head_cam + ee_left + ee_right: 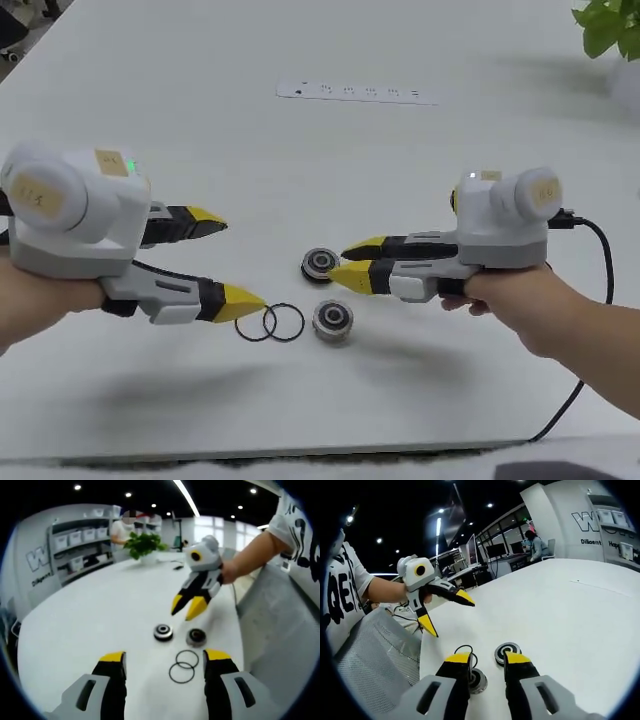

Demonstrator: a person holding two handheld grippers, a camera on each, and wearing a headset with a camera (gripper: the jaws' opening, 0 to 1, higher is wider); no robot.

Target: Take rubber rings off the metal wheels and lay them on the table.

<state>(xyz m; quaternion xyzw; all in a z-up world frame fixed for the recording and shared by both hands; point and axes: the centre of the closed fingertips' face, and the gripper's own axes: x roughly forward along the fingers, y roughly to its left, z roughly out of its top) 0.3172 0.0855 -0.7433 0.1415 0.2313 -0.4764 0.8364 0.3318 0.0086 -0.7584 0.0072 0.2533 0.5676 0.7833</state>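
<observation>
We see two thin black rubber rings (272, 322), round and overlapping, lying flat on the smooth white desk (420, 170) beside two shiny metal wheels (332, 320). Our left gripper (241, 262) has its yellow-tipped fingers spread wide, the lower tip just beside the rings. Our right gripper (339, 264) hovers near the farther wheel (321, 264), fingers narrowly parted, holding nothing.
</observation>
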